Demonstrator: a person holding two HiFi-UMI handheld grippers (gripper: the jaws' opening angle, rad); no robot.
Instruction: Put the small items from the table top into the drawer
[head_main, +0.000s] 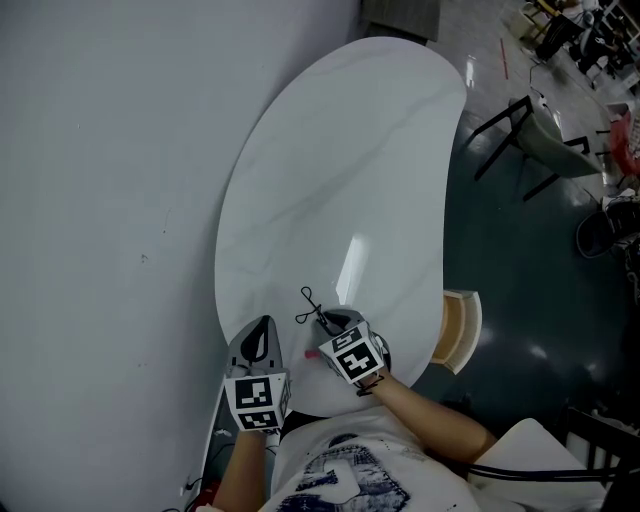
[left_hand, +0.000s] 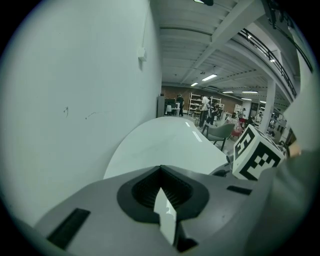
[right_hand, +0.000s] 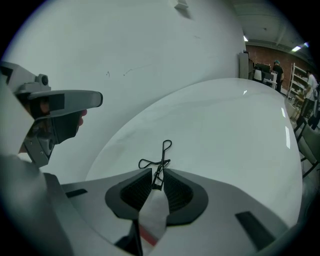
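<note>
Pick-up step: right tongs (right_hand: 157, 172) pinch black wire loop-handled tool (right_hand: 162, 155) on white oval desk (head_main: 340, 180), left tongs (left_hand: 160, 169) closed, empty; next, lift toward pale open drawer (head_main: 462, 330), lower right.

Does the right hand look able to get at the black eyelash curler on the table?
Likely yes: the right tongs look closed on the eyelash curler's near end; nothing blocks it.

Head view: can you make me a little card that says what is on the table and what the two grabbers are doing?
table: white, oval, next to a wall
eyelash curler: black, lying on the table near the person
right gripper: fingers pinching the curler's end
left gripper: fingers together, holding nothing
drawer: pulled out at the table's right side
</note>
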